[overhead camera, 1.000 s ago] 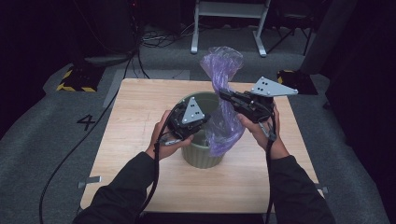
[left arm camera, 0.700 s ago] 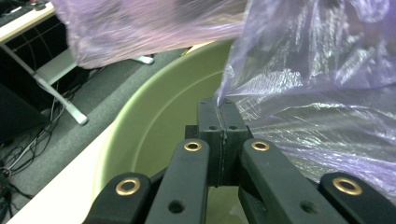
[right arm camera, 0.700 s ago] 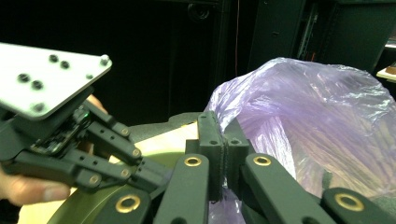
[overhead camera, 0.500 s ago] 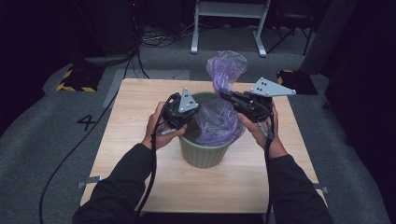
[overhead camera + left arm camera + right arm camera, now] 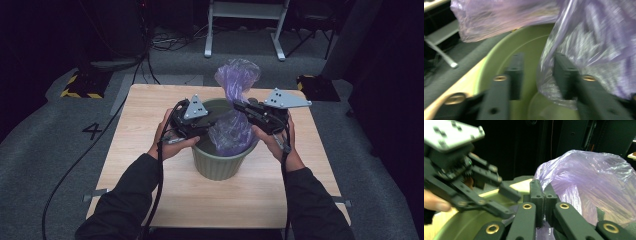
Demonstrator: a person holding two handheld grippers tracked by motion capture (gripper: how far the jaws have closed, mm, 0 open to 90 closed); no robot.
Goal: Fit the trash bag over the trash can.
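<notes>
Left gripper [image 5: 209, 123] seen from the high view: tips just over the near-left rim of the green bin [image 5: 220, 162], jaws blocked by its own grey plate, so gap impossible to read here. Right gripper [image 5: 240, 107] coming in from the other side, pinching the purple plastic bag [image 5: 234, 130] at its twisted neck. Bag's lower half slumped inside the bin, upper part puffed above the rim. Bin sitting mid-way on the wooden table [image 5: 150, 115], ribbed plastic, round, tapering down. Bin floor hidden by the bag.

Left gripper view, pretty blurry: jaws parted with a clear gap, just been opening, nothing clamped. Right-hand finger [image 5: 564, 75] tucked behind a crinkly, see-through fold of bag [image 5: 594, 50], left-hand one bare against the smooth inner wall of the bin [image 5: 529, 45]. Touching the film or not, can't say through the blur. Table edge only a yellowish streak at lower left.

Right gripper view, much sharper: pads pressed together with thin bag [image 5: 594, 182] film caught between them. Bag glossy and wrinkled, ballooning to the right. Left gripper [image 5: 510, 202] at left, jaws spread over the bin rim [image 5: 461, 225], a fingertip at the frame edge.
</notes>
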